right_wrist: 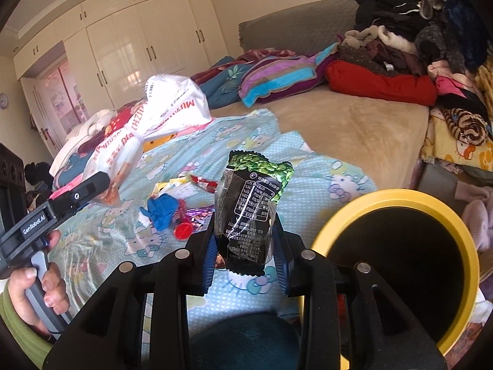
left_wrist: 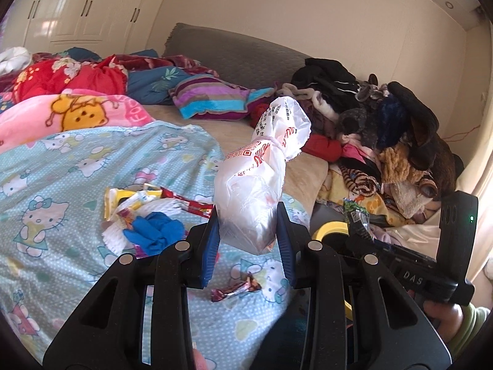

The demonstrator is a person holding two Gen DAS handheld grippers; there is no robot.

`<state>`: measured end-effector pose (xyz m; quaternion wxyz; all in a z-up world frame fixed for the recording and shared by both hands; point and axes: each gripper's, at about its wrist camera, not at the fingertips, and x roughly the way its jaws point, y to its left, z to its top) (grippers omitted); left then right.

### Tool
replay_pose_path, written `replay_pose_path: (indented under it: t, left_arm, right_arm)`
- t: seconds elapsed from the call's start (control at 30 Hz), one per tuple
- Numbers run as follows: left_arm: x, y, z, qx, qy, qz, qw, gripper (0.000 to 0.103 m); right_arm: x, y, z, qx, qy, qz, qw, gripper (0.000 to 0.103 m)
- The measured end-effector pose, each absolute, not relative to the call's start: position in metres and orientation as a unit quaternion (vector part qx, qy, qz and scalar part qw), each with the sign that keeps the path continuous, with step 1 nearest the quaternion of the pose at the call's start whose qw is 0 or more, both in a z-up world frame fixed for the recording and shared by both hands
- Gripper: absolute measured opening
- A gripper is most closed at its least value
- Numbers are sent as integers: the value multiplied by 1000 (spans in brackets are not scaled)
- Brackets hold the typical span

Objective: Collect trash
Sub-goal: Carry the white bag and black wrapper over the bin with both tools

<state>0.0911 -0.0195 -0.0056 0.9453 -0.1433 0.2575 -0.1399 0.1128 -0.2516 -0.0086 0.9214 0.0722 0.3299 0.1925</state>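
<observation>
We count one tied white plastic bag, one green-and-black snack packet and one yellow-rimmed bin, plus a loose heap of wrappers with a blue glove on the cartoon-cat blanket. A clothes pile crowds the bed's far side beyond the bin. Our left gripper is clamped on the bag, lifted over the blanket, and our right gripper pinches the packet just beside the bin's rim.
</observation>
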Motion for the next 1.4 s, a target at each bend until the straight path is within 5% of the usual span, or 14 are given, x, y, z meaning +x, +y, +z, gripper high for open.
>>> replay_pose_path:
  t: [1.4]
  left_arm:
    - [83, -135, -24, -43, 297, -236, 924, 27]
  right_arm:
    - [90, -383, -18, 84, 333, 78, 936, 30]
